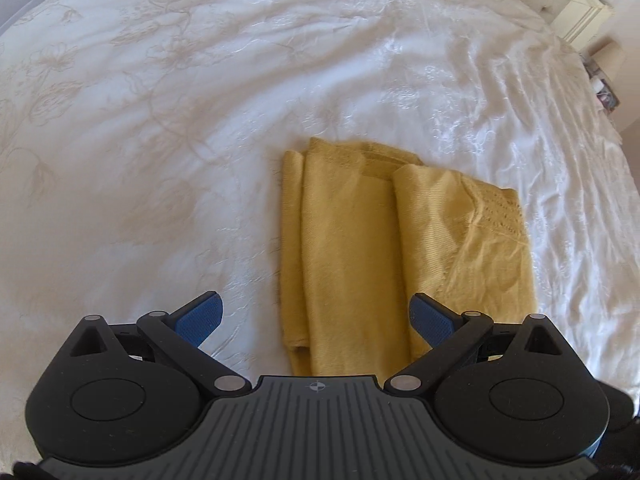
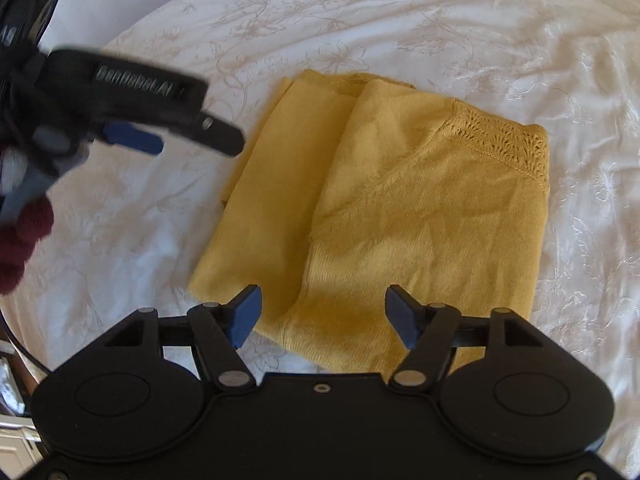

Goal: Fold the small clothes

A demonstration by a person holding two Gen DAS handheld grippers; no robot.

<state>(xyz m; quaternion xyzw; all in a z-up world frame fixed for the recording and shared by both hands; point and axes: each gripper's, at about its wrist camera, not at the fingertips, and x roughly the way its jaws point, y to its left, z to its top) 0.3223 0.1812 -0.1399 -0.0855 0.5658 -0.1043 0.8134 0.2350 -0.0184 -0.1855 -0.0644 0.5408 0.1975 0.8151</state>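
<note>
A: We're hovering both grippers, left gripper (image 1: pixel 316 316) and right gripper (image 2: pixel 323 316), fingers spread, holding nothing.

B: The folded mustard-yellow knitted garment (image 2: pixel 384 216) is lying at twelve o'clock on the white embroidered bedspread (image 2: pixel 500 40). We're risking pinching one layer only, undoing folds.

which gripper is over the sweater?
The right gripper: its open fingers frame the yellow sweater. The left gripper sits off its left edge.

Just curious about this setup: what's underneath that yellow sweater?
The yellow sweater lies folded on a white floral bedspread, which shows all around it. Whatever sits directly beneath the sweater's layers is covered, so I can't tell.
</note>
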